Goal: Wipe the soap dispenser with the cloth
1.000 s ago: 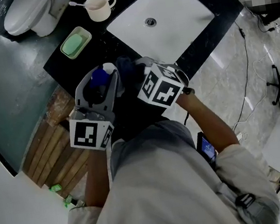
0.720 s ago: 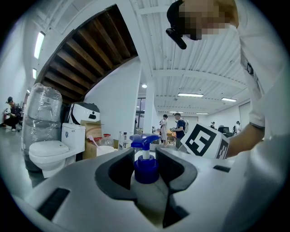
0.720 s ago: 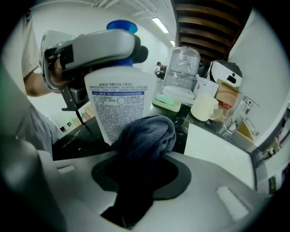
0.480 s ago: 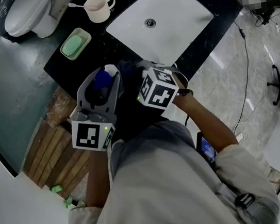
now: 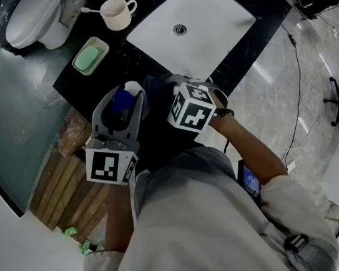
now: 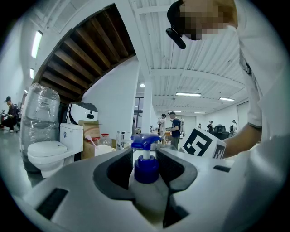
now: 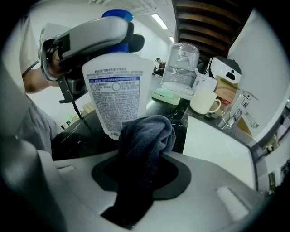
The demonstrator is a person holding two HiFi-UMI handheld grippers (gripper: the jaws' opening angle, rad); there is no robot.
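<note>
The wiping itself is the step in hand. The left gripper (image 6: 145, 174) is clamped on the soap dispenser (image 7: 118, 93), its jaws closed round the white bottle's shoulder just under the blue pump collar. It holds the bottle upright, seemingly lifted clear of the black bench (image 5: 75, 76), near the white sink basin (image 5: 214, 11). The right gripper (image 7: 144, 170) is clenched on a dark grey cloth (image 7: 147, 136). The cloth's bunched free end stands out ahead of the jaws and meets the lower edge of the bottle's printed label face. By that, only the bottom of this face is under the cloth now. The next move calls for dragging the bunched end up and across the label with light pressure. After that the bottle needs turning so the other sides and the pump come within reach, with the left grip firm enough that the push does not twist the bottle.
</note>
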